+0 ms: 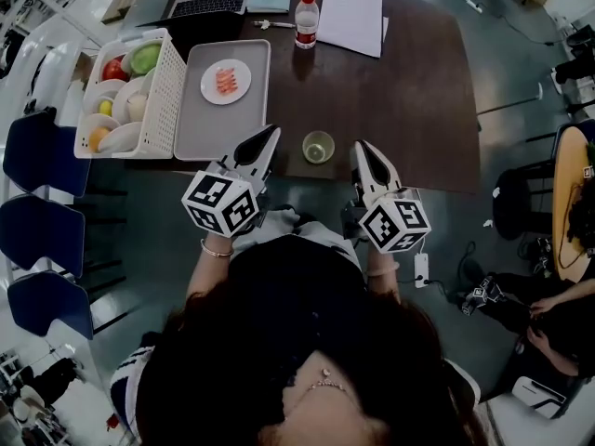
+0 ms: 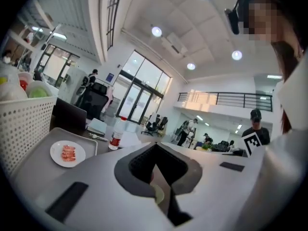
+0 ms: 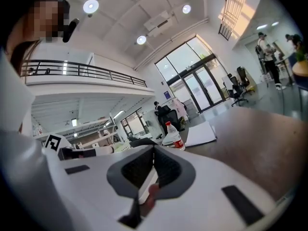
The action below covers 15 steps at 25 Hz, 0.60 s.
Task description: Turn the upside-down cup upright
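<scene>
A clear greenish cup (image 1: 318, 147) stands mouth-up on the dark brown table (image 1: 409, 91), close to its near edge. The left gripper (image 1: 271, 131) hovers just left of the cup with its jaws together and nothing between them. The right gripper (image 1: 361, 146) sits just right of the cup, also shut and empty. Neither touches the cup. In the left gripper view the left gripper (image 2: 155, 146) points level over the table, its jaws meeting at the tip. In the right gripper view the right gripper (image 3: 154, 148) has its jaws pressed together too.
A grey tray (image 1: 214, 128) holding a plate of red food (image 1: 226, 81) lies left of the cup, with a white basket (image 1: 167, 91) of fruit beside it. A water bottle (image 1: 306, 19), papers (image 1: 350, 17) and a laptop (image 1: 209, 5) lie at the far edge. Blue chairs (image 1: 42, 151) stand at left.
</scene>
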Each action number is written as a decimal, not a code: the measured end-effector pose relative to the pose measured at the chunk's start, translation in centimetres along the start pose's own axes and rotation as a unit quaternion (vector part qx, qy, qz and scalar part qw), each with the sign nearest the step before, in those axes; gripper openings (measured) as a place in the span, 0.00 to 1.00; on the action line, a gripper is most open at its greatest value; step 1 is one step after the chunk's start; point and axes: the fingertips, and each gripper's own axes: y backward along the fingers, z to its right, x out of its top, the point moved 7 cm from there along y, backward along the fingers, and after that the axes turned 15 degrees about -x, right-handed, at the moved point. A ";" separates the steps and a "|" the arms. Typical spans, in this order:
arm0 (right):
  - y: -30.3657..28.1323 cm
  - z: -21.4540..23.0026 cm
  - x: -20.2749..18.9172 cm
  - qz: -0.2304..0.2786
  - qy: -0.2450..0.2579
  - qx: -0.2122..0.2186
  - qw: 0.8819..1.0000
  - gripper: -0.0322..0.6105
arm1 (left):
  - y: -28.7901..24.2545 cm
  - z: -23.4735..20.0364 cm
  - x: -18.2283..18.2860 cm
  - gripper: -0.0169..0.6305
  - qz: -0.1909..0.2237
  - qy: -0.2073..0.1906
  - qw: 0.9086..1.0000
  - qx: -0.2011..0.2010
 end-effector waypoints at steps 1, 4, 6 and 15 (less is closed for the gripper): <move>-0.1 -0.2 0.0 -0.001 0.007 -0.001 1.000 0.08 | 0.3 -0.2 0.0 0.03 0.012 0.006 1.000 0.001; -0.2 -0.5 -0.1 -0.005 0.021 -0.003 1.000 0.08 | 0.6 -0.5 -0.3 0.03 0.019 0.011 1.000 0.007; -0.2 -0.7 -0.1 -0.005 0.028 -0.006 1.000 0.08 | 0.7 -0.5 -0.1 0.03 0.025 0.016 0.999 0.011; -0.2 -1.0 -0.4 -0.023 0.072 -0.027 0.997 0.08 | 0.5 0.4 0.1 0.03 0.032 0.004 0.999 -0.009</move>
